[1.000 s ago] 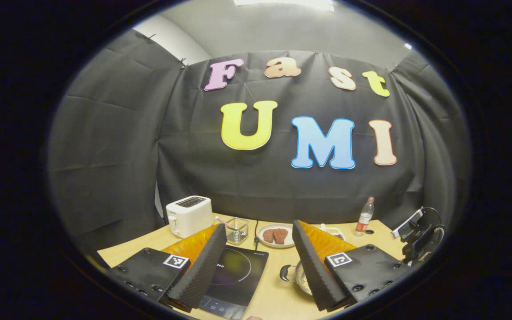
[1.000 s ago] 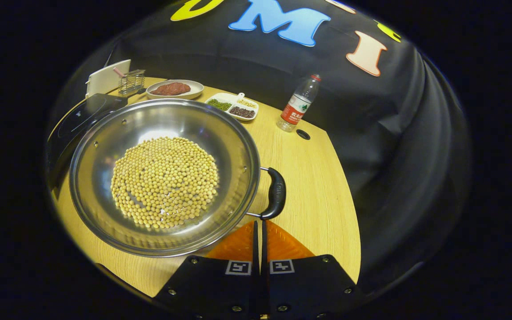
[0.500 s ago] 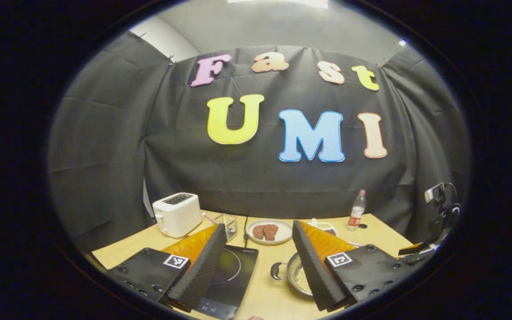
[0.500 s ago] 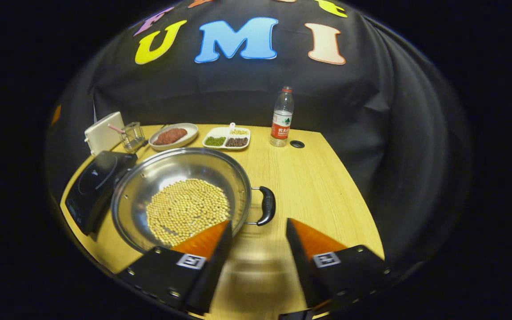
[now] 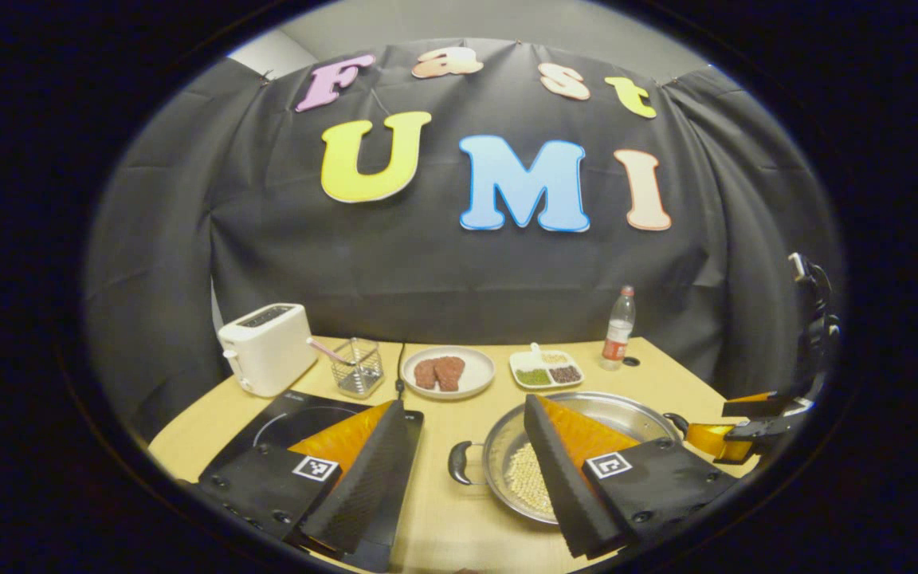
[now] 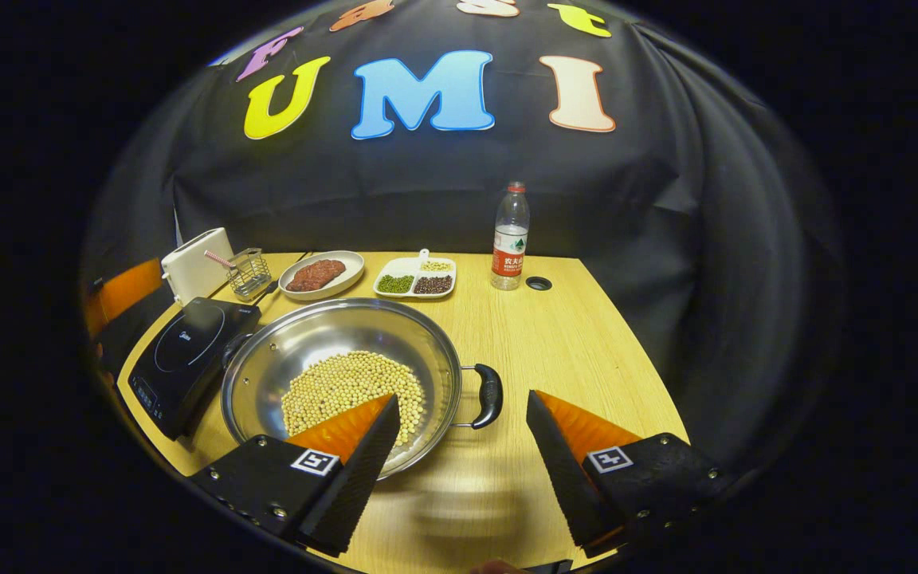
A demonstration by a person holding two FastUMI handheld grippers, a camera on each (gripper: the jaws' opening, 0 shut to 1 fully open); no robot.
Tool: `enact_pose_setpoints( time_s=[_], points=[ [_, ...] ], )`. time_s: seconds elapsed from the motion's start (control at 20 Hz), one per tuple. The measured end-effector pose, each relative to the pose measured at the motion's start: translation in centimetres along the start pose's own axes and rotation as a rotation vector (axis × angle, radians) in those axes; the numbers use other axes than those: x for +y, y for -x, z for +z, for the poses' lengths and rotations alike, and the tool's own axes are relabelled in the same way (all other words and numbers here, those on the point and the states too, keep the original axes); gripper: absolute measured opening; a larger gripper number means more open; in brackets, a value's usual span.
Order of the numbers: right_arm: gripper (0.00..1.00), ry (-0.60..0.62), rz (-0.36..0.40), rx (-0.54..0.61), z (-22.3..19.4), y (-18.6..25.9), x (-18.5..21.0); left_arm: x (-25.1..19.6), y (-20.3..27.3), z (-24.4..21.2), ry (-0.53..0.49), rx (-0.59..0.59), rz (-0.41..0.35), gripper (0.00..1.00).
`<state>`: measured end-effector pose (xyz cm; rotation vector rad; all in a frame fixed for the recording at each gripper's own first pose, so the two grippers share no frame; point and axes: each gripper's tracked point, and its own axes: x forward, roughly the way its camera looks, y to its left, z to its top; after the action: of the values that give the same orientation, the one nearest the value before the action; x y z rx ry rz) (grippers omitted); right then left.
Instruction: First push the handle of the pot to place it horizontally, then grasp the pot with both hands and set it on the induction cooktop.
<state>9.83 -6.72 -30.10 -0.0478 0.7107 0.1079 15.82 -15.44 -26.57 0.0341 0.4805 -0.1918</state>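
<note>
Sitting on the table (image 6: 555, 335), the black cooktop (image 6: 188, 355) is on the left and the pot (image 6: 343, 375) of beans is just beside it. Both the left claw (image 5: 463, 470) and right claw (image 6: 459, 462) are wide open, holding nothing.

The left gripper (image 5: 463, 446) hangs with its jaws spread wide, nothing between them, its dark ribbed fingers (image 5: 363, 470) angled outward. The right gripper (image 6: 463, 446) is likewise spread wide and holds nothing. In the left gripper view the right gripper (image 5: 734, 430) shows far off at the right edge, orange and black, level with the left one.
</note>
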Motion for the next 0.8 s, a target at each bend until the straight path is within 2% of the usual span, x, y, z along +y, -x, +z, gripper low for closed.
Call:
enact_pose_setpoints(
  time_s=[0.05,0.15,0.2,0.3,0.35,0.55,0.6,0.8],
  points=[
    [0.98,-0.002,0.0,0.004,0.1,-0.3,-0.1,-0.3,-0.8,-0.8,-0.001,0.023,-0.006,0.99],
    [0.97,-0.001,-0.005,0.009,0.2,-1.1,-0.5,-0.7,-2.3,-2.3,0.005,0.062,-0.015,0.99],
    [0.97,-0.003,-0.001,0.017,0.1,-1.5,-0.4,-1.1,-3.2,-3.1,0.009,0.085,-0.024,0.94],
    [0.97,-0.01,0.003,0.028,0.0,-2.3,-0.5,-1.7,-4.8,-4.6,0.006,0.125,-0.03,0.97],
    [0.98,-0.012,0.003,0.036,-0.1,-2.7,-0.6,-1.8,-5.6,-5.3,0.004,0.145,-0.028,0.99],
    [0.98,-0.014,0.008,0.076,-0.7,-4.5,-0.8,-1.5,-8.2,-8.2,0.008,0.22,-0.015,0.97],
    [0.97,-0.01,0.01,0.085,-0.9,-4.9,-0.8,-1.4,-8.8,-9.0,0.012,0.238,-0.012,1.0],
    [0.98,-0.007,0.026,0.125,-1.8,-6.6,-0.6,-0.4,-10.6,-11.5,0.011,0.298,0.016,0.98]
  ],
)
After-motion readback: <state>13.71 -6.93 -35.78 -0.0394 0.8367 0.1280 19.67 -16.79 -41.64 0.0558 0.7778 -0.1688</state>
